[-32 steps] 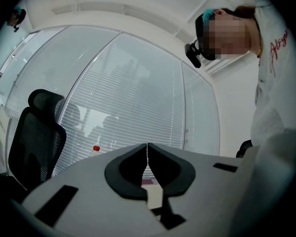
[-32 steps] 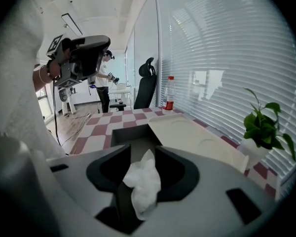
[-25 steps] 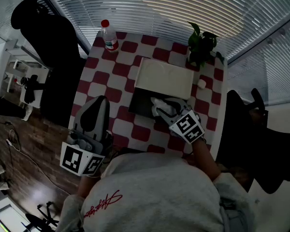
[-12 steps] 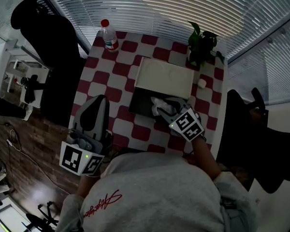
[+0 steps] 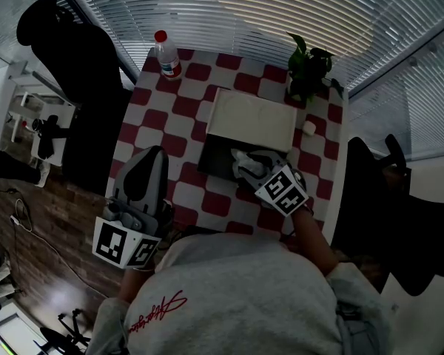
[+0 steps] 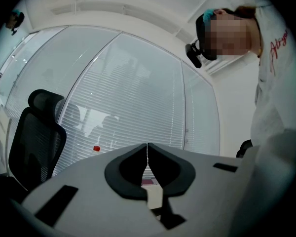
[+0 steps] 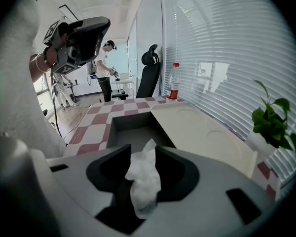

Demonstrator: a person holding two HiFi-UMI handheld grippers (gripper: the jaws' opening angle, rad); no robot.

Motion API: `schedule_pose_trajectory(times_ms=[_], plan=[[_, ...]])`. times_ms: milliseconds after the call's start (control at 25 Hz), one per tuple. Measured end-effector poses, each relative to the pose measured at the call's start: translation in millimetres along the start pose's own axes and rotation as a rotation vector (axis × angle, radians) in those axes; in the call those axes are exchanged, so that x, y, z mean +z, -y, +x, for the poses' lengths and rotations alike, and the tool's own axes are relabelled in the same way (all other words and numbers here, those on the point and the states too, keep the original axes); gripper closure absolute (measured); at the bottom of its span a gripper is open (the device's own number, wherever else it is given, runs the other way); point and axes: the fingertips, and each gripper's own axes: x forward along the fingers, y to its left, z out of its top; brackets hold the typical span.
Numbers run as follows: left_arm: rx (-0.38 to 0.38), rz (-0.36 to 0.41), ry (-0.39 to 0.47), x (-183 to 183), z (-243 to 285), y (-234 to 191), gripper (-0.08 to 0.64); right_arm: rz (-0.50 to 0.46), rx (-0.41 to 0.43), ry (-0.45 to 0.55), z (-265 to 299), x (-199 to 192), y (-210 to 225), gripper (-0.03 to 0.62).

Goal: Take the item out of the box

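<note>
A person seated at a red-and-white checked table (image 5: 163,117) works a crumpled white item (image 5: 244,161) out of an open dark box (image 5: 216,161) at the centre of the head view. The right gripper (image 5: 253,170) reaches in from the lower right with its jaws clamped on the item. The right gripper view shows the white wad (image 7: 143,179) pinched between the two dark pads, one peak standing up above them and the rest bunched down into the gap. The grip looks to be on the bulk of the soft material rather than an edge, probably so that it comes up in one piece and does not slip or tear.

The box's pale lid (image 5: 251,118) lies folded back flat on the far side, towards the top of the frame. This leaves the near side open for the approach. The item is over the box's near right part, and no view shows whether its lower end is above the rim.

The left gripper (image 5: 149,157) is held at the lower left of the head view, well apart from the box. Its jaws are together on nothing, and the left gripper view shows only a thin seam between them (image 6: 147,154). It appears parked out of the way, as the lift seems to need one tool only.

A red-capped bottle (image 5: 166,54) and a potted plant (image 5: 308,69) stand at the table's far corners, away from the work
</note>
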Motion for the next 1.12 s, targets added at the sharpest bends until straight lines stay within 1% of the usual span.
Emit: schedule_pose_trajectory(times_ms=[160, 320, 1120], plan=[[-0.001, 0.002, 0.001, -1, -1, 2, 0.543, -0.008, 0.005, -0.022, 4, -2, -1, 0.43], [-0.002, 0.0, 0.003, 0, -2, 2, 0.543, -0.04, -0.001, -0.064, 7, -4, -1, 0.43], [0.017, -0.002, 0.003, 0, -8, -4, 0.543, -0.077, -0.009, -0.16, 24, -11, 2, 0.43]])
